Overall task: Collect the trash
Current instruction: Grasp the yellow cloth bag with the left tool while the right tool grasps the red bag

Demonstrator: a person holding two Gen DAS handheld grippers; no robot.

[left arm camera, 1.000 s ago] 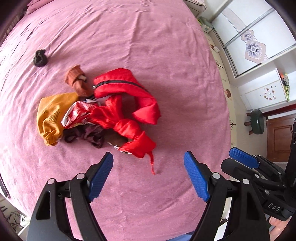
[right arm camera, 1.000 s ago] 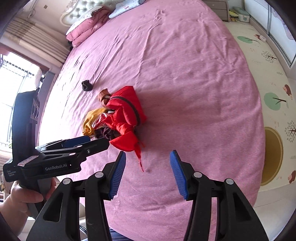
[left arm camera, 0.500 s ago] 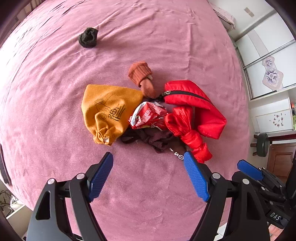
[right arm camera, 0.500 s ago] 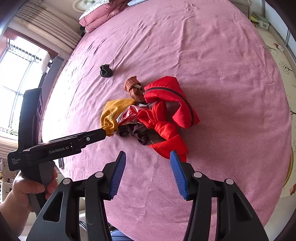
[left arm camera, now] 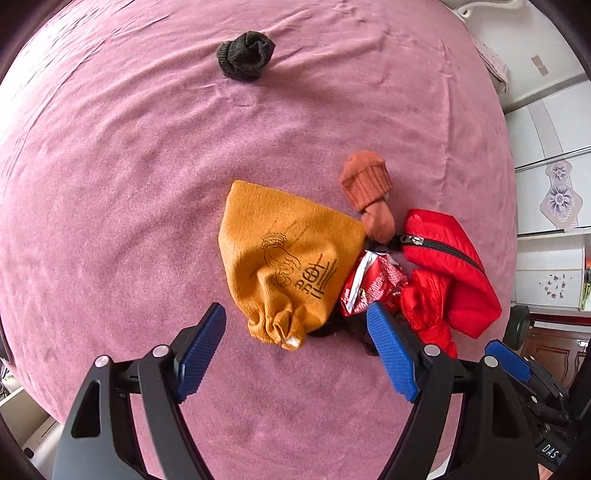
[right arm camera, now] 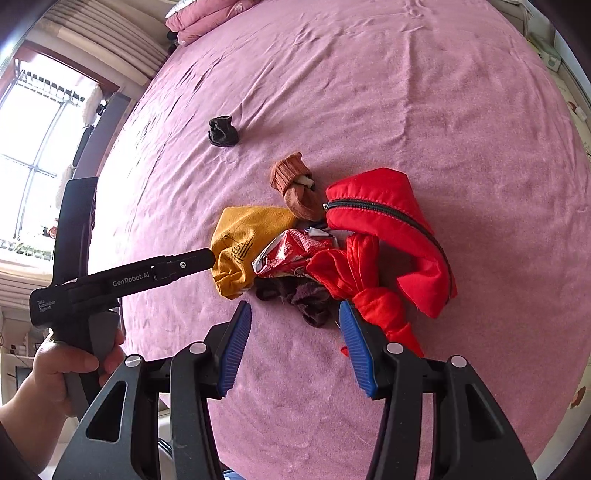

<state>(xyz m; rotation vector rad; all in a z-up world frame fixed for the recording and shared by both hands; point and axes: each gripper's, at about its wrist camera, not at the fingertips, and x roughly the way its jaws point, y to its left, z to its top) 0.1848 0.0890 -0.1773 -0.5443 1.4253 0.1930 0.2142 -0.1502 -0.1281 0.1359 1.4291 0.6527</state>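
A crumpled red snack wrapper [left arm camera: 369, 284] [right arm camera: 291, 251] lies in a pile on the pink bed, between a mustard drawstring pouch [left arm camera: 288, 258] [right arm camera: 243, 236] and a red zipped garment [left arm camera: 447, 273] [right arm camera: 384, 236]. My left gripper [left arm camera: 295, 350] is open, just short of the pouch's tied end. It shows from the side in the right wrist view [right arm camera: 177, 266], its tip at the pouch. My right gripper [right arm camera: 295, 339] is open and empty, just in front of a dark maroon cloth [right arm camera: 306, 295].
A brown sock [left arm camera: 369, 192] [right arm camera: 295, 188] lies behind the pile. A balled black sock [left arm camera: 245, 55] [right arm camera: 222, 132] lies farther back. Pink bedding [right arm camera: 207, 18] sits at the bed's head. A window [right arm camera: 33, 147] is at the left, a cabinet [left arm camera: 546, 206] at the right.
Both grippers have moved closer to the pile, which now looks larger. The left gripper has swung left, from facing the red garment to facing the mustard pouch. Both stay open.
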